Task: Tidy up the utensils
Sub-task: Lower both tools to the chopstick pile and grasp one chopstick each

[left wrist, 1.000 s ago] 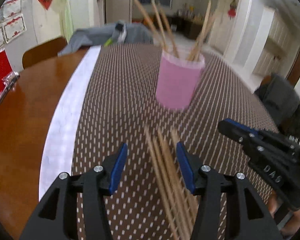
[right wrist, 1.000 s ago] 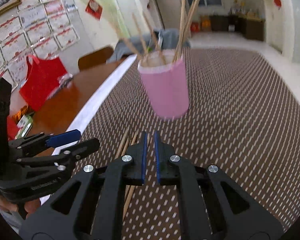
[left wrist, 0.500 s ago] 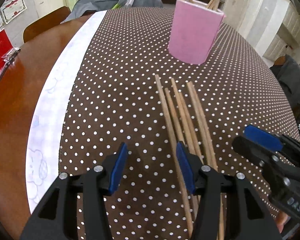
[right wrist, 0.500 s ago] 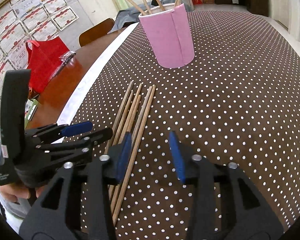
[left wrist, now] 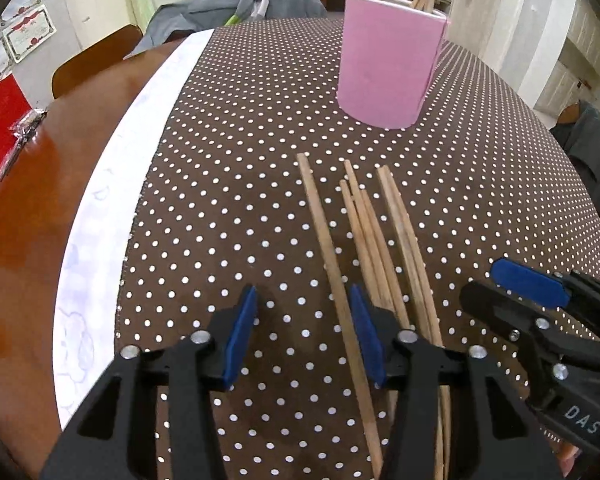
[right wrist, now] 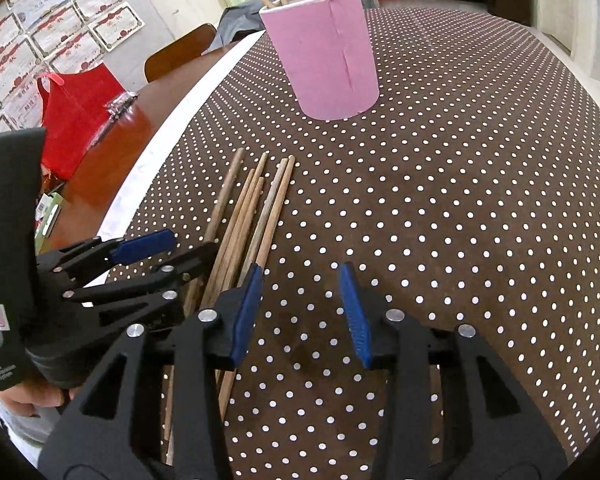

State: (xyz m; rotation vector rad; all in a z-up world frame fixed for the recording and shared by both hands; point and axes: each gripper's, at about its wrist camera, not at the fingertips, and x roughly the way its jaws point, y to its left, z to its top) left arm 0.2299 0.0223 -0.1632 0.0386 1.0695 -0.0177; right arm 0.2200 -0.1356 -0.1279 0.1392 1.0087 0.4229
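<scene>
Several wooden chopsticks (left wrist: 380, 240) (right wrist: 252, 208) lie side by side on the dotted cloth, in front of a pink cup (left wrist: 388, 68) (right wrist: 328, 52) that holds more chopsticks upright. My left gripper (left wrist: 304, 336) (right wrist: 190, 244) hangs low over the near ends with its jaws closing. The leftmost chopstick lies just inside its right pad, and the other pad is well clear of it. My right gripper (right wrist: 300, 312) (left wrist: 496, 292) stands open to the right of the bundle, with only cloth between its fingers.
A brown white-dotted cloth (left wrist: 228, 184) with a white border strip (left wrist: 112, 200) covers a wooden table (left wrist: 24, 208). A red bag (right wrist: 76, 120) lies on the table's left side. A chair back (left wrist: 96, 60) and grey clothing (left wrist: 228, 8) are at the far edge.
Both grippers sank toward the cloth and tipped downward, so the cup moved up in both views. The right jaws went from shut to open. The left jaws narrowed a little.
</scene>
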